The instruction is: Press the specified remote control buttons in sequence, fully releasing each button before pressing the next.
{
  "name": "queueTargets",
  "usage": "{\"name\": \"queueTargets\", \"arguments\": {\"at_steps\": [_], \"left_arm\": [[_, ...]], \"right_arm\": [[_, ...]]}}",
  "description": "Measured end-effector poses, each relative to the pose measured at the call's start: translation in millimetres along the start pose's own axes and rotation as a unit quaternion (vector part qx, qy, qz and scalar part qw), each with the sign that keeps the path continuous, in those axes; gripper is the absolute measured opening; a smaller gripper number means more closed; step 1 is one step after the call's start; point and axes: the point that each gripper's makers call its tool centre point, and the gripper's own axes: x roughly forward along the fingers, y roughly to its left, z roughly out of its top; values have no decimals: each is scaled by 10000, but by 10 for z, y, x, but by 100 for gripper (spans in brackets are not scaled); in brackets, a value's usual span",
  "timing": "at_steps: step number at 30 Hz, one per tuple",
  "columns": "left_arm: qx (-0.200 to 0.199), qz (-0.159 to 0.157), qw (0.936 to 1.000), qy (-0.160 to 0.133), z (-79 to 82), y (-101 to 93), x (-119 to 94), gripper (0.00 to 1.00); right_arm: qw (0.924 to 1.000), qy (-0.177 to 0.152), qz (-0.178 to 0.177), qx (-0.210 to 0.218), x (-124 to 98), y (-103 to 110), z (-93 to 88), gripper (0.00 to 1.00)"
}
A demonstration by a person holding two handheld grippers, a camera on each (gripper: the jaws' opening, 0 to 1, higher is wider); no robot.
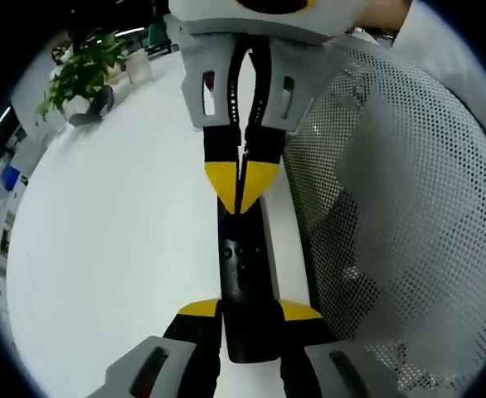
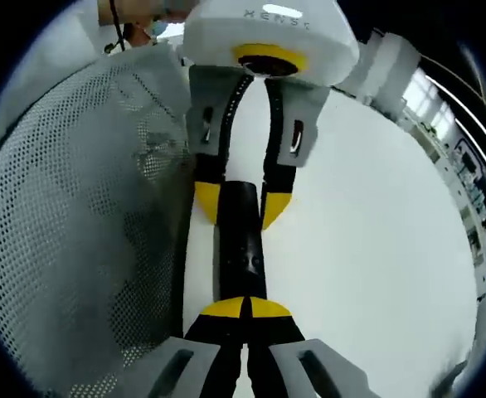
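A long black remote control lies lengthwise above the white table. My left gripper is shut on its near end, a yellow-tipped finger on each side. In the right gripper view the same left gripper clamps the far end of the remote. My right gripper is shut, its yellow tips together and resting on the remote's top face by the buttons. In the left gripper view, that right gripper comes down from the top, tips touching the remote's far part.
A grey mesh chair back stands close beside the remote, seen again in the right gripper view. The white table spreads to the other side. A potted green plant sits at its far edge.
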Motion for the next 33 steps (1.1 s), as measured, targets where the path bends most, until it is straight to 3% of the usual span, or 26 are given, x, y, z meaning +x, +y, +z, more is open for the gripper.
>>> {"name": "queueTargets", "arguments": {"at_steps": [4,16,27,33], "left_arm": [[-12,0,10000,-64,9,-5,3,23],[-101,53,9997,-211,6,-12,-2,23],[-156,88,9990,-398,4,-9,-12,23],[-228,98,9983,-525,8,-14,-12,23]], "right_arm": [[9981,-487,-80,357,-39,-4,11,0],[9977,-586,36,342,-68,5,69,8],[9978,-243,388,-476,-13,43,60,6],[9924,528,696,-864,0,68,67,6]]}}
